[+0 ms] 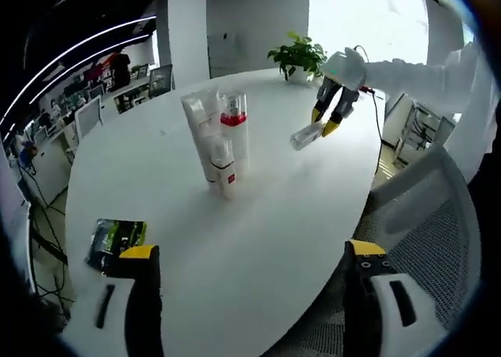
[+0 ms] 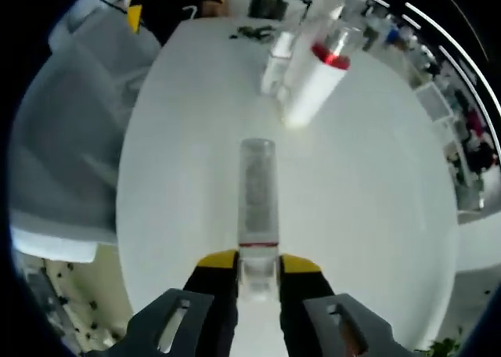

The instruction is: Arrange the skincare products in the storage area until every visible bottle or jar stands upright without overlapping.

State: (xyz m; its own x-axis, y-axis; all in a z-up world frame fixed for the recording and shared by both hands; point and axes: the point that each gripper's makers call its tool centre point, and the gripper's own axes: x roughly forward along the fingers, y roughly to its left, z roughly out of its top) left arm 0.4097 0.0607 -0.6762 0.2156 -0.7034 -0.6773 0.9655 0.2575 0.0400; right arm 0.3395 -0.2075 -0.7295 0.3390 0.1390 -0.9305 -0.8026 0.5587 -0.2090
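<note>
Clear plastic, with a thin red band near its base, makes up the small bottle (image 2: pixel 257 208) that our right tongs (image 2: pixel 257 269) clamp by one end; the yellow-tipped jaws are closed tight against it. In the left gripper view the same bottle (image 1: pixel 305 137) hangs tilted above the white tabletop (image 1: pixel 235 247), off to one side of the standing group: a white tube (image 1: pixel 202 130), a red-banded bottle (image 1: pixel 235 130) and a shorter white bottle (image 1: pixel 222 167), all upright and close together.

To do this step well, we judge that we should turn the wrist until the bottle's flat base faces the tabletop, lower it onto bare surface beside the group rather than against it, and let go only once it rests flat, since a narrow bottle tips easily.

Our left tongs (image 1: pixel 250 279) stand wide open with nothing between the jaws, low at the near edge beside a dark sachet (image 1: pixel 115 239).

Labels are too small and blurred to read; we can make out no brand.
</note>
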